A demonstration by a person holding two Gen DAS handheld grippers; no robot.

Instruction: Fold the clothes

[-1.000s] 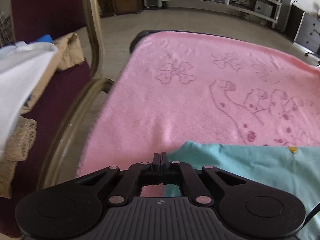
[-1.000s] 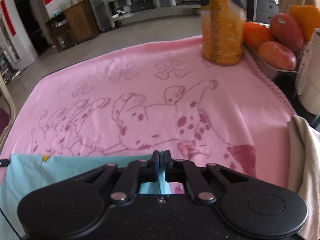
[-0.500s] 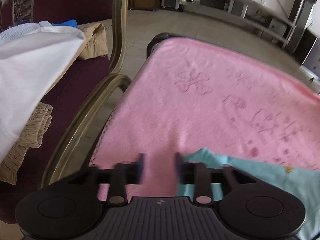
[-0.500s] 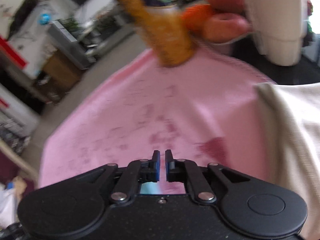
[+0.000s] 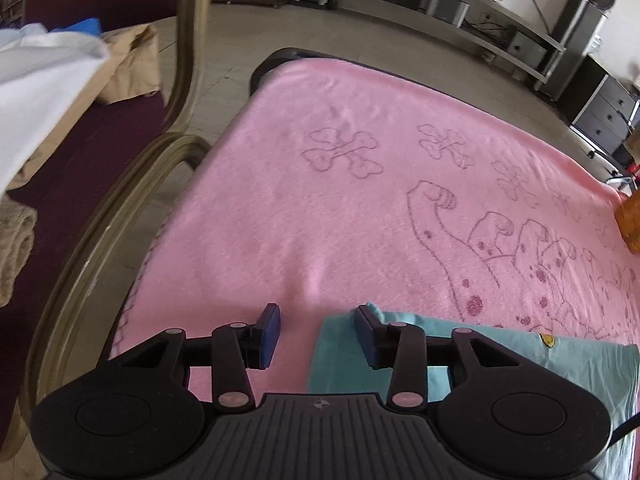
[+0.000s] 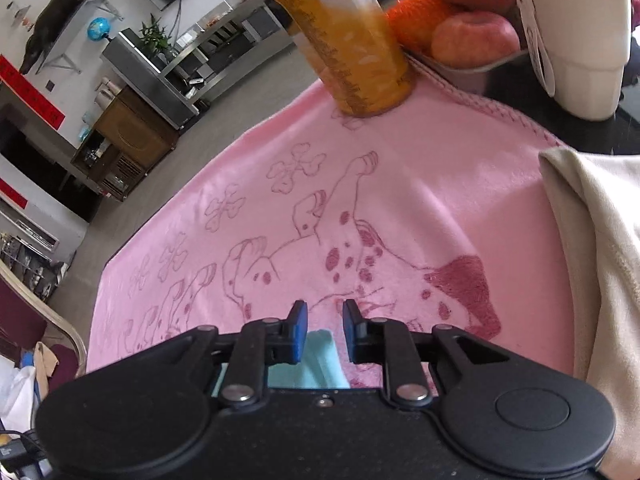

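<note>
Claws both gape, empty: left claw [image 5: 317, 330] and right claw [image 6: 324, 330] over the teal garment [image 5: 520, 356], lower frame.

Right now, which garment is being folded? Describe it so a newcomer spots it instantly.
Find the pink dog-print blanket covering the table. At its near edge, under the open left tongs, lies the teal garment. It is the only teal cloth, with a small yellow motif; the neighbouring clothes are white, tan or cream.

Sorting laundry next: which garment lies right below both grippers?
The teal garment, flat on the pink blanket; the cream one lies aside at the right edge.
</note>
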